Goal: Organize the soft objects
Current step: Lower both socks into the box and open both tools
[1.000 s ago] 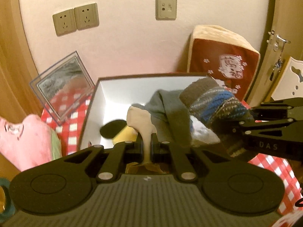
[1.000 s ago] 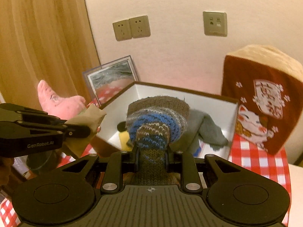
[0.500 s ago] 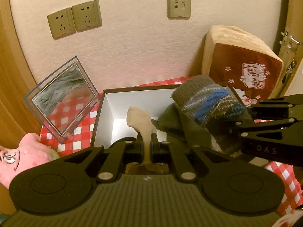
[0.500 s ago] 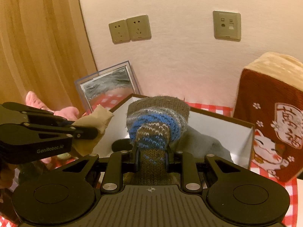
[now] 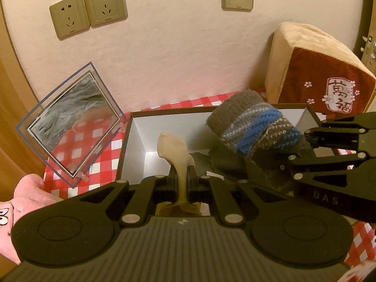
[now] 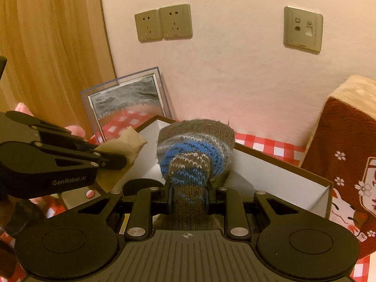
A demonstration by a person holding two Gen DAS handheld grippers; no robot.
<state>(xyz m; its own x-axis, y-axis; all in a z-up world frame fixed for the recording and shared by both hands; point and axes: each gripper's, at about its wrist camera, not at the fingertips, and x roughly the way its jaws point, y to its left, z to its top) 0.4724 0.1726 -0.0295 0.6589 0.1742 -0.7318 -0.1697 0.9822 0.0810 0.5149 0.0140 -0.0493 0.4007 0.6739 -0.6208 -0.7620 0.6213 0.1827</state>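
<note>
Red-and-white checked cloth (image 5: 103, 150) covers the table we work over, with a pale wall and sockets behind. Nearest us, our left gripper (image 5: 182, 179) is clenched tight on a thin beige sock (image 5: 174, 148), whose free end stands up over the near part of the white box (image 5: 136, 141). Our right gripper (image 6: 187, 193) is clamped on a thick striped knit sock (image 6: 195, 150), its bulky end ballooning above the jaws and hanging over the box too. In the box we can make out grey fabric (image 5: 225, 162) and something dark (image 6: 142, 185) on the floor; what exactly they are we cannot tell. We judge both socks are about to be dropped in, so the risks lie in the release. The two grippers sit close together, and the knit sock nearly touches the left tool's load, so opening one could snag the other or drag a sock out over the wall. The beige sock is thin and limp: it may cling to a pad instead of falling. The knit one is fat and could catch on the rim and flop onto the cloth. Beyond the box a clear frame (image 5: 70, 127) leans just beside its left wall, and a swing of our left hand could knock it flat. Farther right, a red cushion (image 5: 322, 75) stands against the wall, near the far corner of the box.
</note>
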